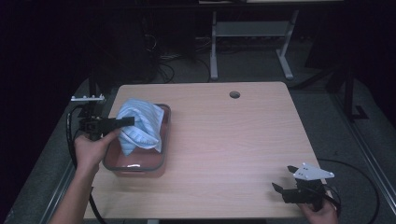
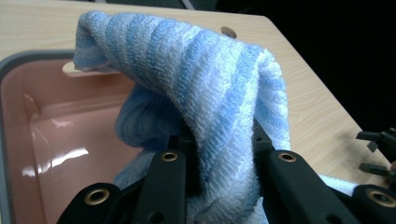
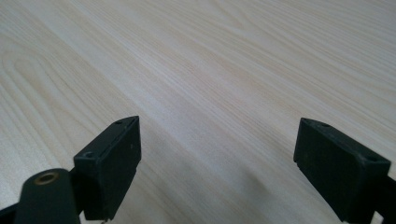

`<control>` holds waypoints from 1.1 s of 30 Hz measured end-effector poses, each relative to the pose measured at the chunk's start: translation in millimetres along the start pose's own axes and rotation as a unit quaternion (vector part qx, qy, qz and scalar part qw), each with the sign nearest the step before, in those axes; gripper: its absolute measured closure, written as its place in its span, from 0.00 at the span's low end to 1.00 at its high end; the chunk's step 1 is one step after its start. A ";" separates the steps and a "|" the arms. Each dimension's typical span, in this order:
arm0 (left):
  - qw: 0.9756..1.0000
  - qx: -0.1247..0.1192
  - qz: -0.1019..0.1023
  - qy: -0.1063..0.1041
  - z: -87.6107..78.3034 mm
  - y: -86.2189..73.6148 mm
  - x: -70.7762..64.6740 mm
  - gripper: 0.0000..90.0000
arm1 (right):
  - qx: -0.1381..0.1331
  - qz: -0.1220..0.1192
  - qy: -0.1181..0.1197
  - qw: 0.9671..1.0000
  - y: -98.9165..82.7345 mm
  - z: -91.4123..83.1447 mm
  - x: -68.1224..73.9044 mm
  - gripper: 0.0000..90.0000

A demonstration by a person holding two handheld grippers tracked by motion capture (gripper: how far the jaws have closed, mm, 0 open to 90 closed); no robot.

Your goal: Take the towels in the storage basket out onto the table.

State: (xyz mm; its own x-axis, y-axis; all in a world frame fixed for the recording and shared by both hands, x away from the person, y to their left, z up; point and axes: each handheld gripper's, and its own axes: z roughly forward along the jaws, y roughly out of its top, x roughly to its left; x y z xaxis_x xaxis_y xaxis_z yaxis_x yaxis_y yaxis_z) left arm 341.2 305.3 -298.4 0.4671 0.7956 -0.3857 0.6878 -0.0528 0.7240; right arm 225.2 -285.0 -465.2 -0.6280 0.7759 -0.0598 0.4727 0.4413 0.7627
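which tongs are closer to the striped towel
Left. The left tongs are shut on the striped towel, holding it over the pink tub. The right tongs sit open far off at the table's near right corner.

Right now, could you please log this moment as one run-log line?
left gripper: shut on striped cloth | cloth: held over pink bin | right gripper: open, idle above table

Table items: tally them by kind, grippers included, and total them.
Towel: 1
Tub: 1
Grippers: 2, left gripper and right gripper
Total: 4
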 end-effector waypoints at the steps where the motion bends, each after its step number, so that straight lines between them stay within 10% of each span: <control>1: 1.000 -0.002 0.002 -0.001 -0.6 1.5 -2.5 0.83 | 0.000 0.000 0.000 1.000 0.1 0.1 -0.3 0.16; 33: 0.997 0.024 0.060 -0.030 28.3 29.8 -60.4 0.83 | -0.007 -0.002 -0.010 1.000 1.2 -1.4 -2.0 0.16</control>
State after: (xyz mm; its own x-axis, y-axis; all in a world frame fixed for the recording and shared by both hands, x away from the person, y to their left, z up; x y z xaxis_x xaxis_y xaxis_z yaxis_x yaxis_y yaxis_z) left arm 349.2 238.6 -269.7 0.5796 0.7438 -0.3329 0.6501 -0.1758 0.7392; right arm 226.1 -286.7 -463.3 -0.6177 0.7828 -0.0756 0.4617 0.4388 0.7709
